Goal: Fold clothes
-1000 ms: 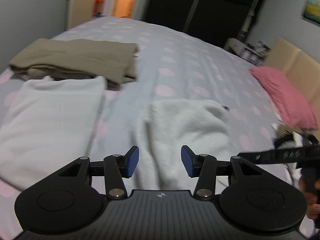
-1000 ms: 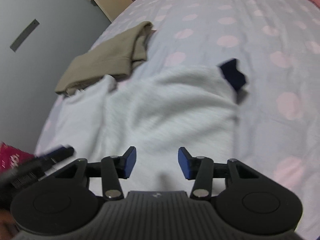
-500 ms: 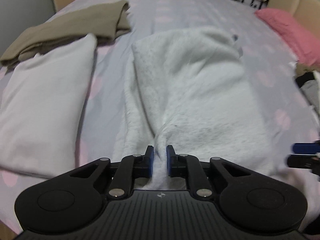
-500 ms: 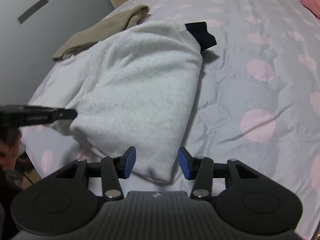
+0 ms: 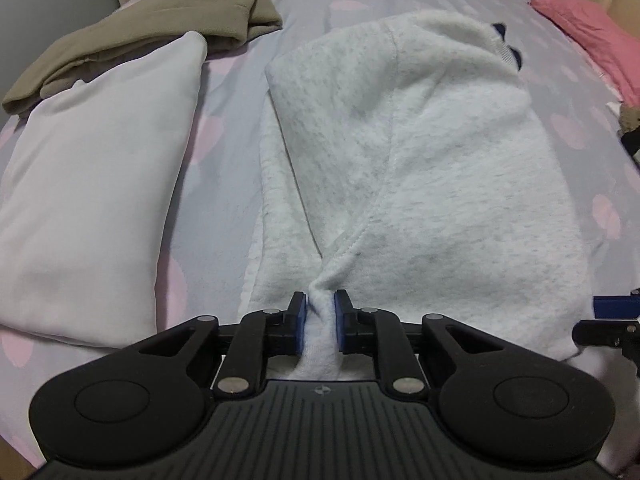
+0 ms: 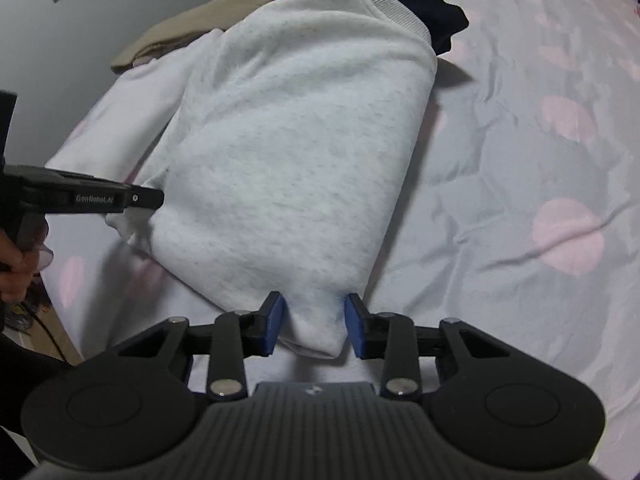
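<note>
A light grey fleece sweatshirt [image 5: 432,152] lies folded lengthwise on the bed, its dark navy collar [image 6: 432,12] at the far end. My left gripper [image 5: 320,320] is shut on a bunched bit of its near edge. It also shows from the side in the right wrist view [image 6: 152,200], touching the sweatshirt's left edge. My right gripper [image 6: 314,326] is partly closed around the sweatshirt's [image 6: 288,152] near corner, its pads at the fabric's sides. Its blue fingertip [image 5: 612,306] shows at the right edge of the left wrist view.
The bed has a lilac cover with pink dots [image 6: 552,160]. A folded white garment [image 5: 92,184] lies left of the sweatshirt, a folded khaki one [image 5: 160,24] behind it. A pink pillow [image 5: 592,36] lies at the far right by the headboard.
Both grippers dropped to the sweatshirt's near edge. The left one shut on the fabric half a second ago and still holds. The right one has narrowed around the near corner.
</note>
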Tool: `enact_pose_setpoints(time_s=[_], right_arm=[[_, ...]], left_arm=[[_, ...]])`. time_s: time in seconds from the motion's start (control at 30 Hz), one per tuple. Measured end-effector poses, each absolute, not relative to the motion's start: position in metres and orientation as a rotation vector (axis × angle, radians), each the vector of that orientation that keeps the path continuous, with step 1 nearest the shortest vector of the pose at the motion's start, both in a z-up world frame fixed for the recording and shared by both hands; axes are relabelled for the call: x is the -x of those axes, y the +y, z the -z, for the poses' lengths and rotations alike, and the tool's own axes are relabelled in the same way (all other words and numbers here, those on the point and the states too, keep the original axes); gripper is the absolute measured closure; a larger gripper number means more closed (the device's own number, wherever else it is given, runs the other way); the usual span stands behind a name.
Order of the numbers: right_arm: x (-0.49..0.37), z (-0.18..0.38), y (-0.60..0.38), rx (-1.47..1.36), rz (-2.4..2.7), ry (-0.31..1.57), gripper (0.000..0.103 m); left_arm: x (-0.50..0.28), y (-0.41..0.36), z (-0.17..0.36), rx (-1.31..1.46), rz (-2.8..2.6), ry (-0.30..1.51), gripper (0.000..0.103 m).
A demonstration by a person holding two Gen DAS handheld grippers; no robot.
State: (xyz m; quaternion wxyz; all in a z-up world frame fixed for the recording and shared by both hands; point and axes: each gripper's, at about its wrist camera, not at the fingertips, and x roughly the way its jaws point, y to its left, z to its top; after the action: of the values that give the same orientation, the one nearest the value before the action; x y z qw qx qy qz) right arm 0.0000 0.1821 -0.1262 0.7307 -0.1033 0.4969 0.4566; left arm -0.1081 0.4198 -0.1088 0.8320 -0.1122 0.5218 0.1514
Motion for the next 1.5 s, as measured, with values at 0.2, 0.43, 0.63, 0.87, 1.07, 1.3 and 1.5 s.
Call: enact_pose_setpoints(time_s=[0.2,0.43,0.63,0.87,1.07,1.3,1.5], right_arm=[[-0.029,0.090,0.169,0.179,-0.984,1.001,0.065],[-0.117,0.075,0.183,-0.037,-0.888,1.008,0.057],[-0.176,0.088,0.213,-0.195,-0.901,1.086,0.045],[-0.215,0.127,0.239,-0.245,-0.932,1.160,0.040],[-0.224,0.143,0.256,-0.310,-1.035,1.169,0.073],[-0.226,0.104,0.290,-0.066,-1.049,0.979,0.093],[-0.231,0.108,0.312,0.012,-0.954,1.010,0.088]], left_arm=[[0.112,0.424,0.062,0.252,-0.287,1.024,0.084],[0.084,0.426,0.068,0.225,-0.273,1.045,0.084],[0.078,0.433,0.084,0.242,-0.274,1.092,0.084],[0.069,0.440,0.103,0.262,-0.275,1.147,0.079],[0.065,0.441,0.112,0.259,-0.277,1.175,0.078],[0.067,0.444,0.123,0.291,-0.278,1.166,0.078],[0.070,0.442,0.121,0.286,-0.282,1.161,0.071]])
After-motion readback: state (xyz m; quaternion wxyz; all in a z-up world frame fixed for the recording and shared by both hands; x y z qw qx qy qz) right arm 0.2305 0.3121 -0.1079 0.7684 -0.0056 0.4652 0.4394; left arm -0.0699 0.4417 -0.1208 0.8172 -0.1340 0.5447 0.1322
